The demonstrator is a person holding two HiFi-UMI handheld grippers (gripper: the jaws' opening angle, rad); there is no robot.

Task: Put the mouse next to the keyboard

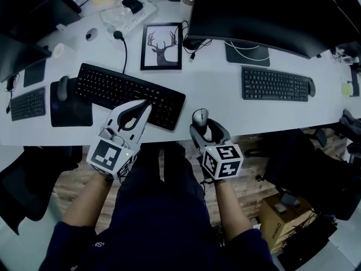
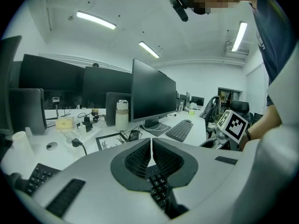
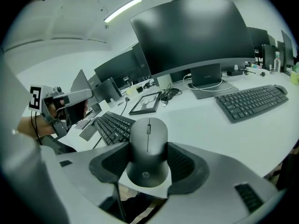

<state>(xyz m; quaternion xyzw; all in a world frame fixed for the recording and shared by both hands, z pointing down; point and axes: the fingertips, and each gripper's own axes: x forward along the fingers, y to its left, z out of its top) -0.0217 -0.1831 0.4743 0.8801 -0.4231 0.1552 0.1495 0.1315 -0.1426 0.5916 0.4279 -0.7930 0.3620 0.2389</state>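
The right gripper (image 1: 202, 130) is pinching a dark grey oval mouse (image 3: 148, 148) by its sides at the white desk's (image 1: 214, 89) near edge, just right of the black keyboard (image 1: 113, 89) — over which the left gripper (image 1: 144, 109) is hovering, jaws pressed together.

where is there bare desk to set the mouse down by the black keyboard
The widest bare patch of desk lies right of the black keyboard, bordered by the deer picture behind, the second keyboard to the right and the front edge. Left of the black keyboard is crowded: a mouse pad bearing another mouse. Behind it runs a cable.
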